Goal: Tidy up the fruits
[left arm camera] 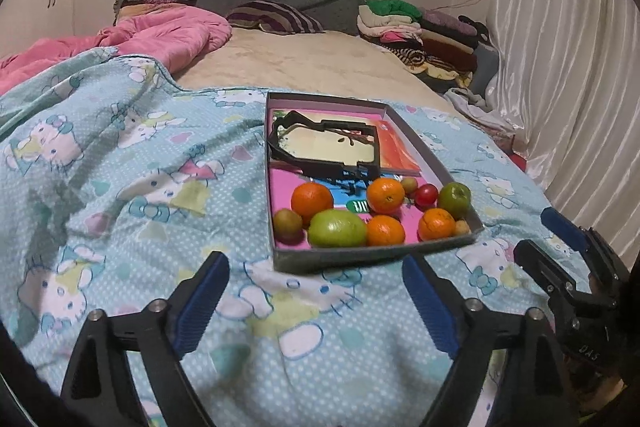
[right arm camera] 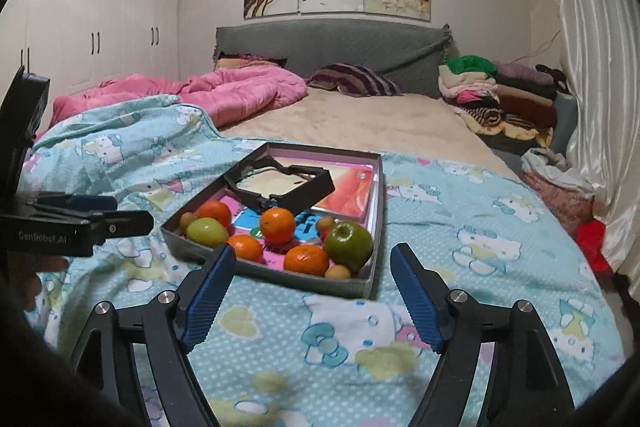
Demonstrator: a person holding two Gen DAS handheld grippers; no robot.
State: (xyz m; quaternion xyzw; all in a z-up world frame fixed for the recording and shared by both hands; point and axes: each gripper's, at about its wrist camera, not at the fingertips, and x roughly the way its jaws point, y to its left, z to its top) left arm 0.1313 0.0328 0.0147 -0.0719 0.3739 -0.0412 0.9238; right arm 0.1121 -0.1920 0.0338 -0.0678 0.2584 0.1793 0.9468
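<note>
A shallow grey box [left arm camera: 360, 254] [right arm camera: 276, 277] with a pink floor lies on the bed. Its near end holds several oranges [left arm camera: 312, 201] [right arm camera: 277, 225], a green apple [left arm camera: 454, 200] [right arm camera: 349, 245], a light green fruit [left arm camera: 337, 228] [right arm camera: 206, 231], a small red fruit [left arm camera: 426, 195] and small brownish fruits [left arm camera: 287, 223]. A black frame [left arm camera: 324, 149] [right arm camera: 280, 183] lies in the far half. My left gripper [left arm camera: 316, 303] is open and empty, just short of the box. My right gripper [right arm camera: 312, 299] is open and empty, its left fingertip [right arm camera: 218, 267] overlapping the box's near edge.
The box rests on a blue Hello Kitty blanket [left arm camera: 140, 167] [right arm camera: 460, 247]. A pink quilt [left arm camera: 160, 39] lies far left, a striped pillow [right arm camera: 354, 79] by the headboard, folded clothes [right arm camera: 500, 95] far right, a white curtain [left arm camera: 560, 67] along the right.
</note>
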